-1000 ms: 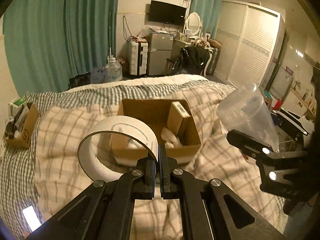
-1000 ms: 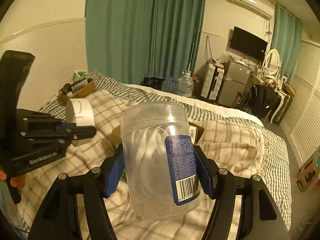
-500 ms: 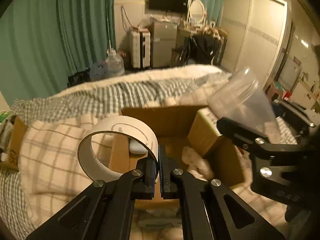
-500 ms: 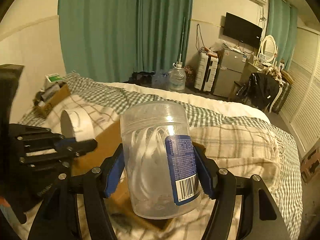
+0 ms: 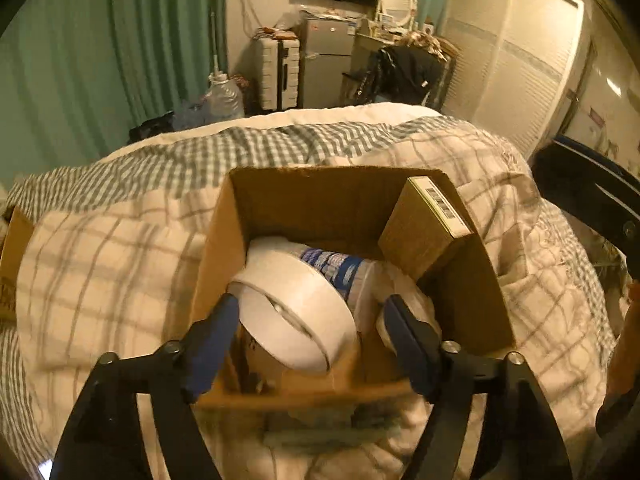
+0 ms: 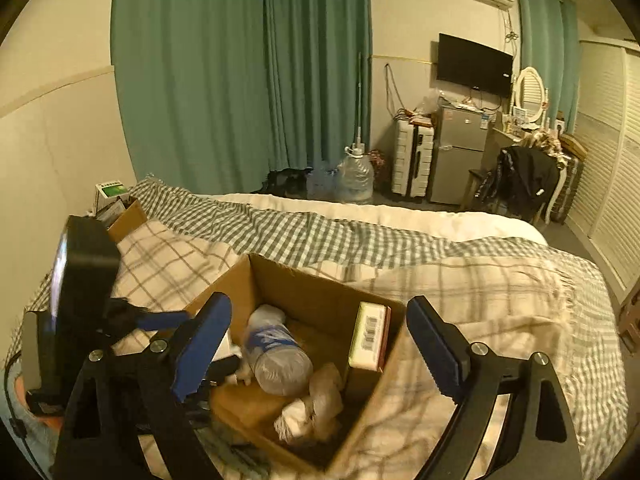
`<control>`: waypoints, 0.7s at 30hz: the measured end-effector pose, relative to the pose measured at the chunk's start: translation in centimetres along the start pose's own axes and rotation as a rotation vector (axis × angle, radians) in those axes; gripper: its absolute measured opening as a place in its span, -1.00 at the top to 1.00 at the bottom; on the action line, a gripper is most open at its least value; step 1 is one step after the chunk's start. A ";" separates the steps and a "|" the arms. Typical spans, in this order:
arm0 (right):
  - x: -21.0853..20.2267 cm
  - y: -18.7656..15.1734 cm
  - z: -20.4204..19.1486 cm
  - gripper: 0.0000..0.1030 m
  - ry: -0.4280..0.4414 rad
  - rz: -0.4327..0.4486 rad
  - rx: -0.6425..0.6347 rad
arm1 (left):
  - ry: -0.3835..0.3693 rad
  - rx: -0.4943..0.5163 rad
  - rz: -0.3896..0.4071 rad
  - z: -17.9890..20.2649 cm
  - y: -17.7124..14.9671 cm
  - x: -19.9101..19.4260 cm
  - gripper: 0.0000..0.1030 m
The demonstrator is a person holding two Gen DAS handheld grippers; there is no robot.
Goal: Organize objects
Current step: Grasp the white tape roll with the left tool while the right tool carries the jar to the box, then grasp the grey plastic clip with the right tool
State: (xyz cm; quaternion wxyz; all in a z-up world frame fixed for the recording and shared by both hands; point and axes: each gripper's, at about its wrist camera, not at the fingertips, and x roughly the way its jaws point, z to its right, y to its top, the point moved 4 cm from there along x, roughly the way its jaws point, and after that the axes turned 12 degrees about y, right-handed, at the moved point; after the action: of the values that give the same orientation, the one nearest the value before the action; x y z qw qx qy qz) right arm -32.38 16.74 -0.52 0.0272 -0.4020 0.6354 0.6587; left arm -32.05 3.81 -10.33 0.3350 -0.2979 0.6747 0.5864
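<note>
An open cardboard box (image 5: 224, 240) sits on the checked blanket of a bed; it also shows in the right wrist view (image 6: 304, 280). Inside lie a white tape roll (image 5: 304, 320), a clear plastic jar with a blue label (image 6: 276, 352) on its side, a small upright carton with a barcode (image 5: 424, 228) and crumpled white stuff (image 6: 316, 404). My left gripper (image 5: 312, 344) is open just above the box, the tape roll lying loose between its fingers. My right gripper (image 6: 316, 344) is open and empty above the box.
A second small cardboard box (image 6: 126, 220) with items sits at the bed's far left by the wall. Beyond the bed stand a water jug (image 6: 356, 176), a white suitcase (image 6: 412, 160), a small fridge (image 6: 460, 152) and green curtains (image 6: 240, 72).
Both grippers have opened over the box. The left let go of the tape roll and the right let go of the jar; both things now lie inside the box.
</note>
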 end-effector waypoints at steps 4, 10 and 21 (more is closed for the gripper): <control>-3.3 -0.9 -1.2 -0.73 -0.016 -0.011 -0.023 | 0.055 0.006 -0.005 -1.2 -1.9 -2.9 -0.62; -8.1 -3.5 -3.7 -0.73 -0.047 -0.024 -0.073 | 0.122 -0.031 0.021 -3.5 -5.7 -7.7 -0.64; -4.9 -11.9 -6.7 -0.73 0.000 -0.185 -0.079 | 0.306 -0.223 0.091 -6.8 -13.7 -10.2 -0.92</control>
State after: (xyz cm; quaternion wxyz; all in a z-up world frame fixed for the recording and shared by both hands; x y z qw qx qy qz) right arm -19.30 15.58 -6.59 0.0722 -0.4597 0.5691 0.6779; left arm -15.79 -4.70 -9.68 0.1668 -0.3880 0.6612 0.6200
